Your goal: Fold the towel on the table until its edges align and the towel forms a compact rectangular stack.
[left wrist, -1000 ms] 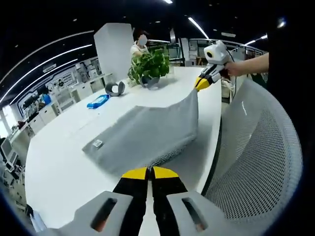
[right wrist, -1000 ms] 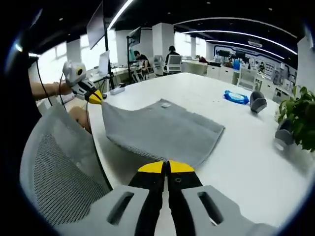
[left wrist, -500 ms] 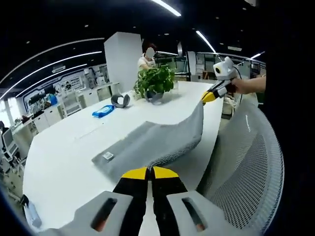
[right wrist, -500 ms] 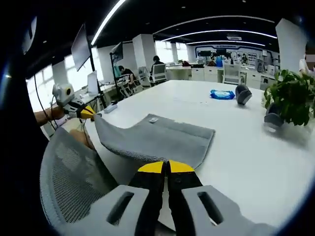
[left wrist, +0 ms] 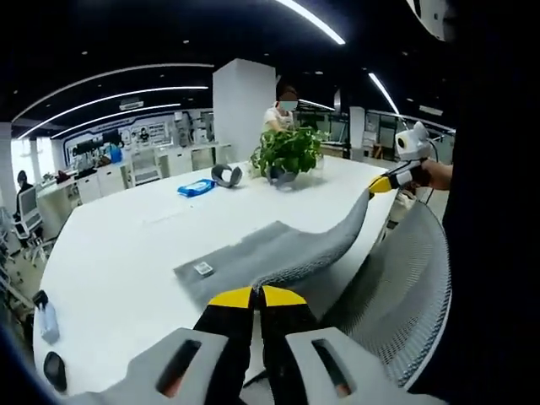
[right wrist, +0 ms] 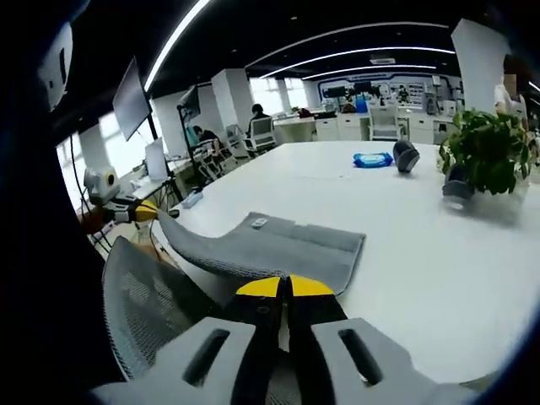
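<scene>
Gripping the towel [left wrist: 278, 249], both tongs [left wrist: 257, 297] [right wrist: 285, 287] stretch it; a bottle [left wrist: 46, 321] shows beside the left.

The towel [left wrist: 278, 249] was grey with a fine woven texture and bore a small white tag [left wrist: 202, 269] marked in dark print. The bench [left wrist: 110, 245] was plain white. Both sets of tongs, left [left wrist: 256, 297] and right [right wrist: 284, 287], had yellow tips over black jaws on pale grey bodies with orange showing in their slots. The chair [left wrist: 396, 295] had a grey mesh back of small holes. The plant [left wrist: 288, 150] was green in a grey pot. A blue packet [left wrist: 195, 187] lay by a dark grey roll [left wrist: 226, 175]. The pillar [left wrist: 240, 105] was white.
</scene>
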`<state>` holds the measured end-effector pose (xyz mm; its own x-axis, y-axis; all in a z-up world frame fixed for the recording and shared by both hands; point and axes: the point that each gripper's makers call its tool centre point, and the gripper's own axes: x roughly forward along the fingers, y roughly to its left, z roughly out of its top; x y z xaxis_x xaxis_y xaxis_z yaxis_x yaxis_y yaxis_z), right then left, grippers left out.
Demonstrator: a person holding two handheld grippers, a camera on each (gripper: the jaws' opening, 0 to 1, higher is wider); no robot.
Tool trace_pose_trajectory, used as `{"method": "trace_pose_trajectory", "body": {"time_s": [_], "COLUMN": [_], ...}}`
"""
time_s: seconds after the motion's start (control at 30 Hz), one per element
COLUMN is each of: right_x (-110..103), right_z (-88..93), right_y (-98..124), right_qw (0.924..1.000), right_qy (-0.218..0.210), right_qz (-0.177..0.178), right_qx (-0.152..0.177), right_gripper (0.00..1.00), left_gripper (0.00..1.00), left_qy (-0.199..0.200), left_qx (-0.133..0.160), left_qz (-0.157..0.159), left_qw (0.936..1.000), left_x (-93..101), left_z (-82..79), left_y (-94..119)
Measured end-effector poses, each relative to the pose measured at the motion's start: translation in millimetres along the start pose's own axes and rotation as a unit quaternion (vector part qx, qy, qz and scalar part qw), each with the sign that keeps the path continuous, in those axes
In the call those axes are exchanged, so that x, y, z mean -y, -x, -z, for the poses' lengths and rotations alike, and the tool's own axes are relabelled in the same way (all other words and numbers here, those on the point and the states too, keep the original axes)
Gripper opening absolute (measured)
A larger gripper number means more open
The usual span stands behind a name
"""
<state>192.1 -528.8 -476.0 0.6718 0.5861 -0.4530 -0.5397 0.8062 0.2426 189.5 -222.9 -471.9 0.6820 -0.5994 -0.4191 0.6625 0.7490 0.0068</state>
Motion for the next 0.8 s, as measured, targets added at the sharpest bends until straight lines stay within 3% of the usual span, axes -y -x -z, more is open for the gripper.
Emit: {"method": "trace_pose_trajectory", "body": {"time_s": [0.07,0.23,0.47,0.6,0.8], "right_x": [-3.0,-5.6,15.2,25.3,40.5], "right_z": [4.3,7.6,-17.3,-31.3,-41.1], "right_y": [2.0,-0.9,-19.2,-37.5,-58.7], "right_qw": [0.9997,0.9995,0.9996,0.9991,0.9975], "right_qy": [-0.024,-0.03,0.004,0.008,0.04], "right_qz": [0.006,0.009,0.026,0.037,0.058], "right_qx": [-0.004,-0.004,0.007,0.02,0.003], "right_gripper": [0.0,0.0,0.0,0.0,0.0], "left_gripper": [0.02,0.02,0.02,0.02,0.02], "left_qy": [0.005,-0.004,-0.027,-0.047,-0.048], "left_qx": [0.001,0.006,0.013,-0.01,-0.009], "left_qz": [-0.005,-0.024,-0.038,-0.055,-0.058], "left_qw": [1.0,0.9997,0.9988,0.9974,0.9971], "left_x": [-0.3,-8.7,-27.9,-42.4,-59.2], "left_z": [-0.3,-5.6,-18.3,-15.5,-19.8], "left_y": [3.5,3.4,-12.1,-27.6,-42.4]}}
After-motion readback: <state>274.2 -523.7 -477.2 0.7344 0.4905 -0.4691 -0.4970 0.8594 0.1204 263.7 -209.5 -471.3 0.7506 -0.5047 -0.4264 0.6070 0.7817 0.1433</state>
